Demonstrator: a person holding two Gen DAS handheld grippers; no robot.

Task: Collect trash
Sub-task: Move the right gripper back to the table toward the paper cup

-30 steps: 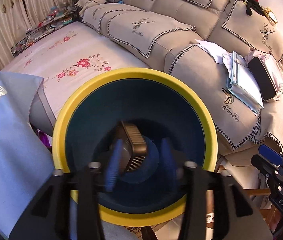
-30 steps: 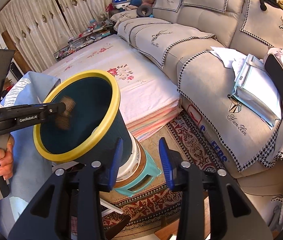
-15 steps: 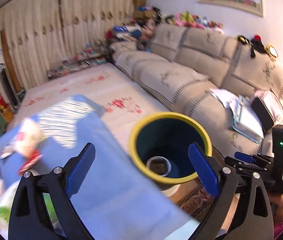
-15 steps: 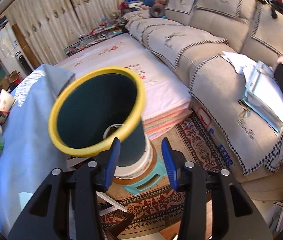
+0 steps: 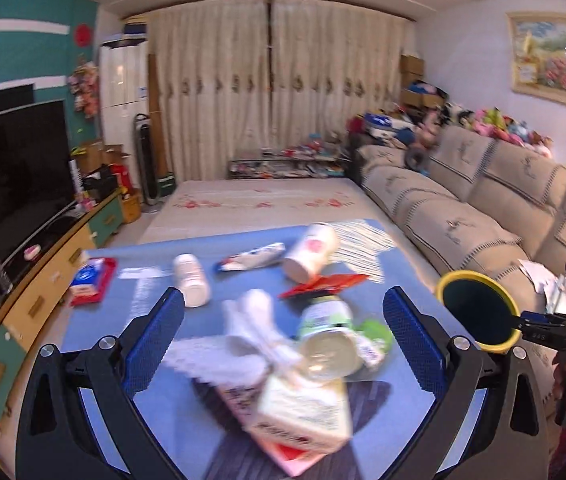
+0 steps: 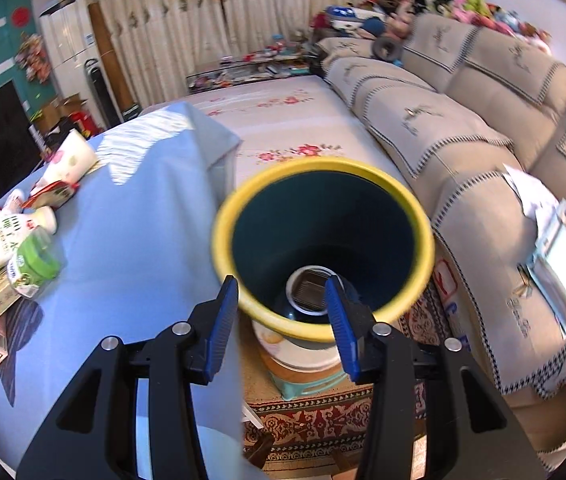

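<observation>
A living room with cream curtains (image 5: 271,92) and a long beige sofa (image 5: 463,216) is being shown. A table under a blue cloth (image 5: 155,396) is being crowded with trash: a carton (image 5: 303,412) at its near edge, a green-labelled bottle (image 5: 327,336), a white tissue (image 5: 251,320), and a paper cup (image 5: 311,248) toward the far edge. The left gripper (image 5: 283,340) is being held wide, its jaws opening over the pile and gripping nothing. Off the table's right edge, the yellow-rimmed bin (image 6: 323,248) is being framed by the right gripper (image 6: 283,312), partly spread and empty.
</observation>
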